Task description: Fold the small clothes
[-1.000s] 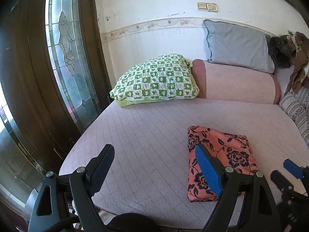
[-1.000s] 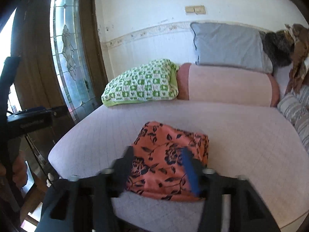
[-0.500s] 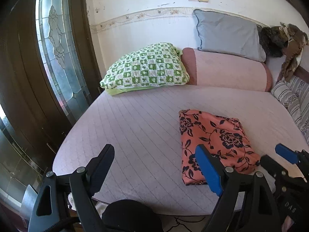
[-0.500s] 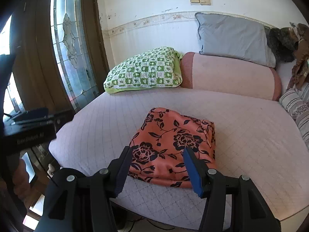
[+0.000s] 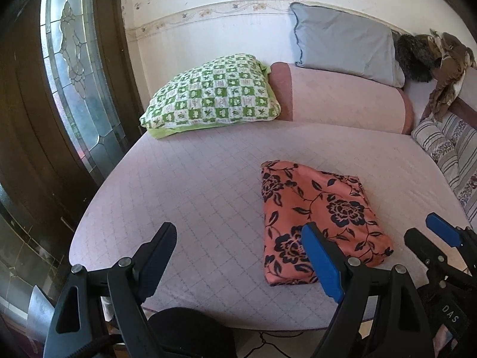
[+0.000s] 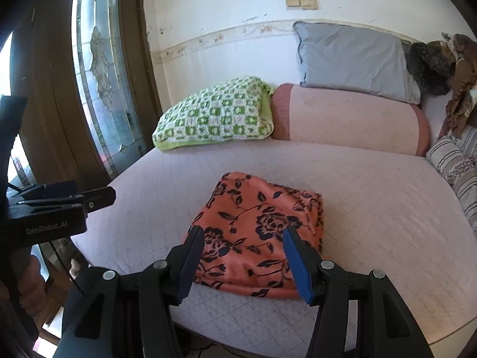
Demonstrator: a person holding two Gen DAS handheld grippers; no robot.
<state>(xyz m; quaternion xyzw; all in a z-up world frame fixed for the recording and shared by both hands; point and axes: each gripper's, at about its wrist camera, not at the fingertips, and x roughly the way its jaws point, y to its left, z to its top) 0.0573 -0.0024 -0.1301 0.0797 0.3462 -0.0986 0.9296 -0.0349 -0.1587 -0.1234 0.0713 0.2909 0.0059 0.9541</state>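
Both claws hang off the bed's near edge, and neither touches the cloth.

Left claw [image 5: 238,256]: jaws spread wide, nothing between them. Right claw [image 6: 241,256]: jaws parted, narrower than the left's, also empty.

The cloth [image 6: 262,232], orange with a dark flower print, lies folded in a compact rectangle on the bed [image 6: 372,208], close to the near edge. Seen from the right claw it lies straight ahead, centred between the jaws; seen from the left claw it lies ahead and to the right. The right claw is judged the nearer. The cloth's long axis runs away from that edge toward the bolster [image 6: 351,119].

The cloth's near edge is partly hidden by claw fingers. Its layers cannot be counted. The garment type cannot be determined.
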